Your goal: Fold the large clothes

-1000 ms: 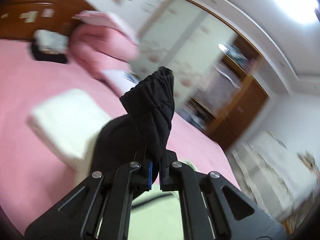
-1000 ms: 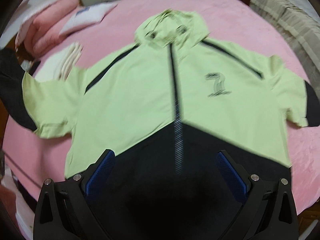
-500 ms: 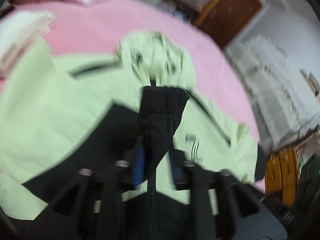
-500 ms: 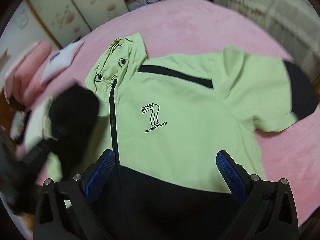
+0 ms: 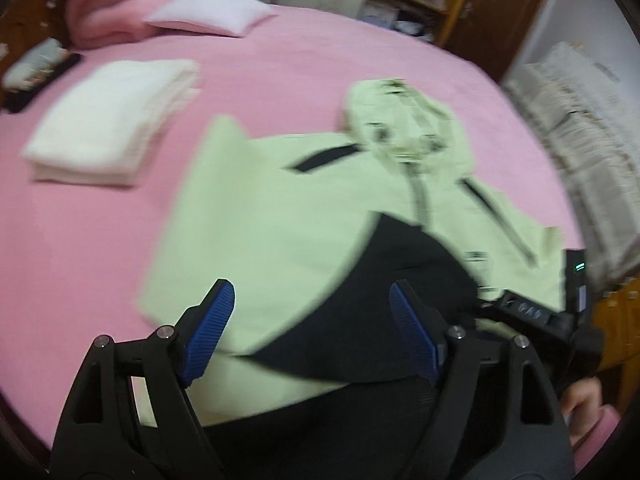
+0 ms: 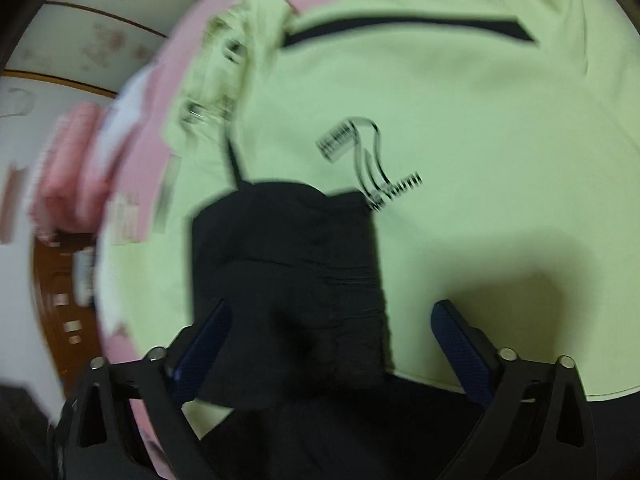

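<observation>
Black printed logo (image 6: 370, 164) on chest of light-green jacket (image 6: 460, 140): large stylised numeral "7", legible despite motion blur in right wrist view. Small block of lettering at top left of numeral and line of lettering beneath it: both smeared, unreadable. Same print in left wrist view, partly covered by black sleeve (image 5: 400, 280): too blurred to read. Blue marking on white pillow (image 5: 212, 14) at far side of bed: shape only, no letters legible. No other text, label or number readable.
</observation>
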`<state>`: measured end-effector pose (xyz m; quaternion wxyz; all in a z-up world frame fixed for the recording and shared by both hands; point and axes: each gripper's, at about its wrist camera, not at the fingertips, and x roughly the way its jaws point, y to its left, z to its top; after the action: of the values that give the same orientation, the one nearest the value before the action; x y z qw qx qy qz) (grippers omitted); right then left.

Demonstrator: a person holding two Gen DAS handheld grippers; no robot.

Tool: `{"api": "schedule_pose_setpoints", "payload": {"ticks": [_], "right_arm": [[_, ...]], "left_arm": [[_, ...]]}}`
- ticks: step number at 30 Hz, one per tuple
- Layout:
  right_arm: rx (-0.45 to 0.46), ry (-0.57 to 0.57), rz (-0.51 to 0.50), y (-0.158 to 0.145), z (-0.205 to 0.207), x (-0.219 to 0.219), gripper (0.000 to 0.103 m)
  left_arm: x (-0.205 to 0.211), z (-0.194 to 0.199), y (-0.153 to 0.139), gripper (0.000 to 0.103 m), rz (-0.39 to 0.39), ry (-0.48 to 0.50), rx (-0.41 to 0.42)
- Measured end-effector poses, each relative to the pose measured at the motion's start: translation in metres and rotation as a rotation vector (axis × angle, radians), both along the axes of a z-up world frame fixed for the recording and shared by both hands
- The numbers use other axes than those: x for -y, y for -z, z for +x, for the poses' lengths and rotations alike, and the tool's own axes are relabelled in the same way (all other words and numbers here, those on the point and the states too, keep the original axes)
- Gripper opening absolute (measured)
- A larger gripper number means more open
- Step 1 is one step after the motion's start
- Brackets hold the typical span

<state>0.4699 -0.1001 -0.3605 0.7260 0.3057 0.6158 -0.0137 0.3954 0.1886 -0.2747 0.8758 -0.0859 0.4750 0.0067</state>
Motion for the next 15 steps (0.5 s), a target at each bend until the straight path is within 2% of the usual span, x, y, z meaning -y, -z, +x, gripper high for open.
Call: {"api": "schedule_pose_setpoints", "payload": {"ticks": [1,2,3,4,6,8,11,15], "right_arm": [[-0.007,-0.017,-0.044,0.001,0.001,-0.004,0.07],[-0.009,-0.042,-0.072,0.0,0.001,-0.007,0.061],[-0.011,-0.07,-0.089,-0.001,0.002,-0.011,0.033],[-0.013,-0.091,-0.091,-0.002,0.001,-0.011,0.027],[0.005,-0.094,-0.07,-0.01,-0.003,-0.007,0.022],[0.061,-0.097,-0.094,-0.028,-0.007,0.0,0.021],[0.153,-0.067,-0.185,-0.07,-0.011,0.024,0.021],[0.177,-0.015,-0.312,-0.101,-0.016,0.068,0.021]], "left_arm": [[-0.008,-0.001,0.0,0.078,0.018,-0.017,-0.012],[-0.018,-0.002,0.003,0.078,0.035,-0.04,-0.027],[-0.028,-0.002,0.005,0.078,0.047,-0.065,-0.042],[-0.036,-0.002,0.002,0.078,0.053,-0.09,-0.051],[-0.048,-0.001,-0.002,0.078,0.046,-0.133,-0.049],[-0.058,-0.003,-0.004,0.078,0.04,-0.167,-0.042],[-0.058,0.001,-0.002,0.078,0.044,-0.168,-0.06],[-0.045,0.004,0.002,0.078,0.066,-0.117,-0.084]]}}
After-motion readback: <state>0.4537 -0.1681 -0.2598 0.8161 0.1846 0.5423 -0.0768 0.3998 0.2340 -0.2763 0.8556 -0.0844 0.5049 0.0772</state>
